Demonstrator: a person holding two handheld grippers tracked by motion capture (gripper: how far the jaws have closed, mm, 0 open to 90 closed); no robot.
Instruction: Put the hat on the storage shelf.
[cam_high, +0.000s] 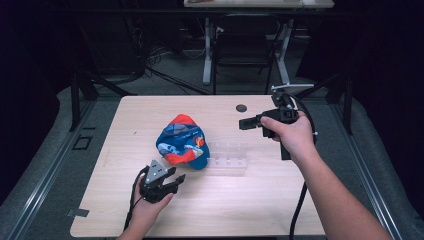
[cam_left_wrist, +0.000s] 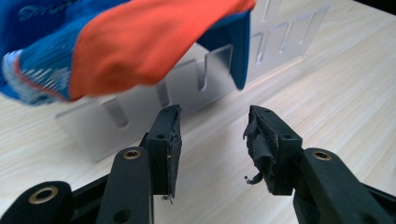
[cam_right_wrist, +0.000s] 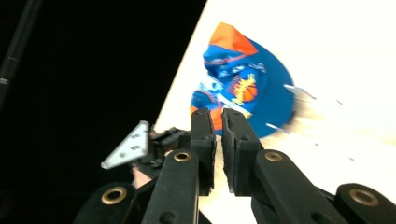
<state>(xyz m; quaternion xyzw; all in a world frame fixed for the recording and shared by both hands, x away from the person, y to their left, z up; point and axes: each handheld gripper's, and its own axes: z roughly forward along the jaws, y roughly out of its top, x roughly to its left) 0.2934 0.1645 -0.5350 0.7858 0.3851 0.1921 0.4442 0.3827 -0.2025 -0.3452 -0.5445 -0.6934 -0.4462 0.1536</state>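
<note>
Right now the pale wooden bench (cam_high: 280, 210) carries a blue and orange basketball cap (cam_high: 181, 141) near its middle, its lower edge resting against a clear acrylic slotted rack (cam_high: 228, 159) just to its right. Down at the near side, the left gripper (cam_high: 179, 178) sits low with fingers (cam_left_wrist: 169, 140) spread apart, empty, close to the cap. Farther back, the right gripper (cam_high: 242, 123) hangs raised, fingers (cam_right_wrist: 203, 140) pressed nearly together on nothing
</note>
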